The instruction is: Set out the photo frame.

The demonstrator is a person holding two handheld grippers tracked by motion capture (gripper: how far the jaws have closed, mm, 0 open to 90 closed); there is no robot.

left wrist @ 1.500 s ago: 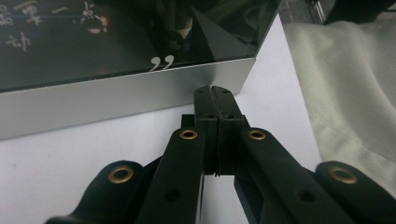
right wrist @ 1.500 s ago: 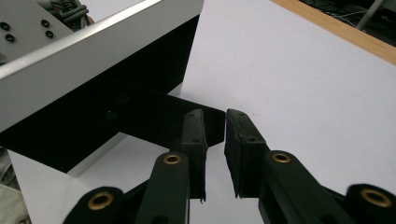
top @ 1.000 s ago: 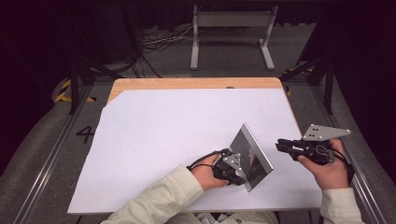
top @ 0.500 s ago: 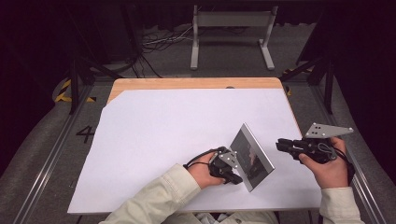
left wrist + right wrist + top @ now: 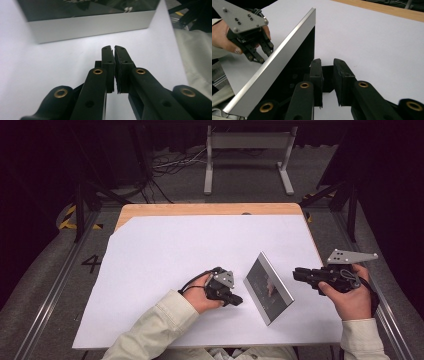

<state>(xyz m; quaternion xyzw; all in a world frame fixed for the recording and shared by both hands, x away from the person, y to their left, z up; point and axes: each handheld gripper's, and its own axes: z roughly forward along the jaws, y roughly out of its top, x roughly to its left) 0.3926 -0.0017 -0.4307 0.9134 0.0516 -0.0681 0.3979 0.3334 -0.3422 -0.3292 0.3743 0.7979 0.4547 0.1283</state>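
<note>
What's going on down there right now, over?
Left gripper off the frame, jaws just opening, nothing between. Right gripper empty beside it. Frame stands alone. Nothing in the way.

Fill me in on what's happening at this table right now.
A person holds a black two-jaw gripper in each hand over a white sheet covering the wooden table. Between them stands a silver-framed picture frame with dark glass, propped upright at a tilt. The left gripper sits just beside the frame without touching it; its jaws are nearly together with nothing between them and have just been opening slightly. The right gripper hovers on the frame's other side, jaws slightly apart and empty.
</note>
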